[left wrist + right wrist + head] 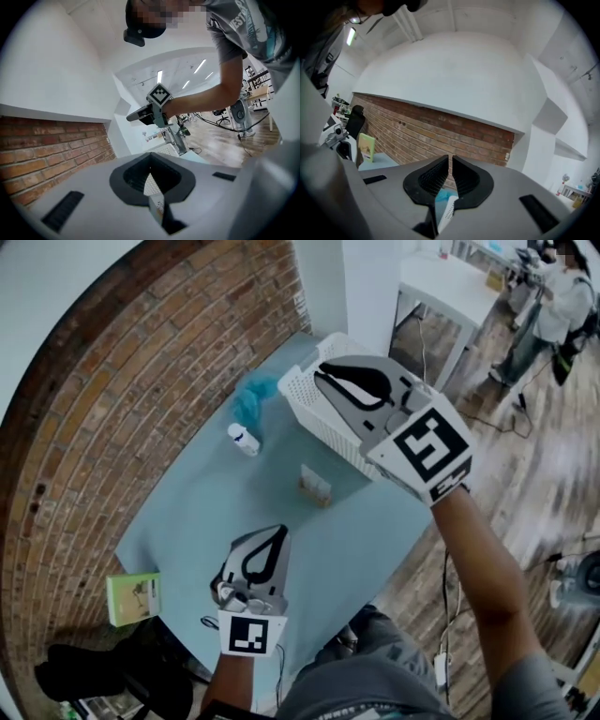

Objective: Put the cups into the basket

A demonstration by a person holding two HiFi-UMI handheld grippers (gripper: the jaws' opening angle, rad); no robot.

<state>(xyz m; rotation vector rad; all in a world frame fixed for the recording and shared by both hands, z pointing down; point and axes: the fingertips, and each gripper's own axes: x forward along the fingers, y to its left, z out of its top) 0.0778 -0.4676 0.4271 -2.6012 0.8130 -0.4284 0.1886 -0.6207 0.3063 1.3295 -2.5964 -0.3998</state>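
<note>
Right gripper [323,374], clenched empty, hovers over the white basket [328,437]; left gripper [281,532] likewise clenched; bottle [243,439] label unreadable.

I read left gripper [279,532] low, close to torso, jaws closed tip to tip, nothing between. Right gripper [321,371] raised further out on extended bare forearm [487,568], jaws together bar thin slit, empty.
</note>
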